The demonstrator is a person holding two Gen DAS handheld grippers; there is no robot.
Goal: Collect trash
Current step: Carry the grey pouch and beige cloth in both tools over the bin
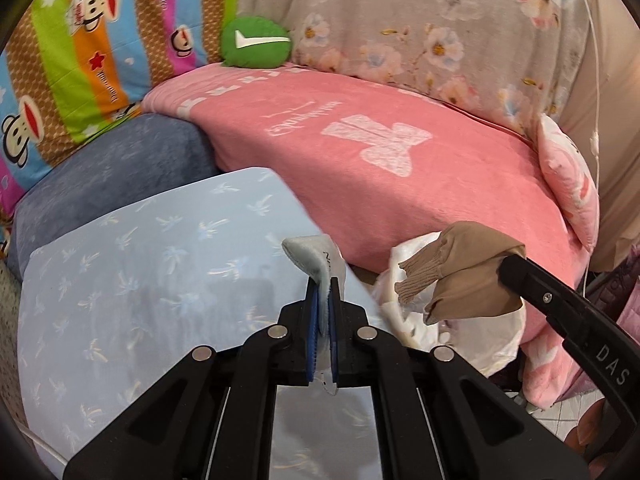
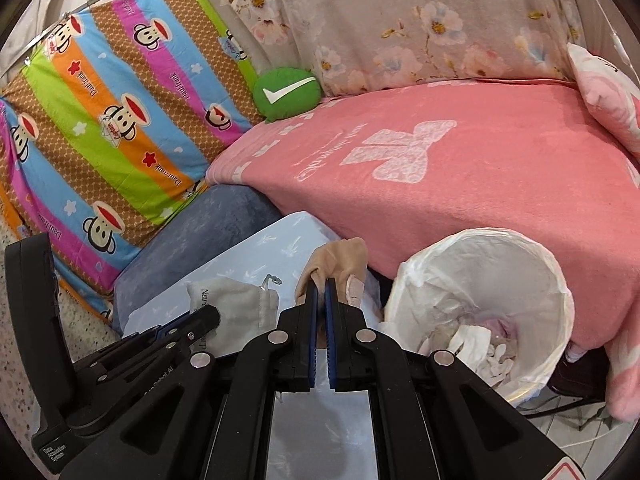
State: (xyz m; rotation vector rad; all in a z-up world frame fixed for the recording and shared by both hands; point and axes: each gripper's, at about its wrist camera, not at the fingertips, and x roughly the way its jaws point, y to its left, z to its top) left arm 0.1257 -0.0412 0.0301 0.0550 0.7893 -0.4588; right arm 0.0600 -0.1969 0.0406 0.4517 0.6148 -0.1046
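Note:
My left gripper (image 1: 323,285) is shut on a small grey-white cloth pouch (image 1: 310,256); the pouch folds over above the blue pads. From the right wrist view the same pouch (image 2: 236,300) shows its drawstring and printed letters, with the left gripper (image 2: 212,314) clamped on it. My right gripper (image 2: 321,286) is shut on a tan stocking (image 2: 340,258) that bunches above the fingertips. In the left wrist view the stocking (image 1: 460,276) hangs from the right gripper (image 1: 506,264) over a white-lined trash bin (image 1: 416,320). The bin (image 2: 536,276) stands just right of the right gripper, holding crumpled tissues.
A pink blanket (image 1: 400,168) covers the sofa seat behind the bin. A pale blue patterned cushion (image 1: 140,264) lies under both grippers, on a grey-blue one (image 1: 120,160). A green round pillow (image 2: 286,94), a striped monkey-print cover (image 2: 112,120) and a floral throw (image 2: 420,20) stand behind.

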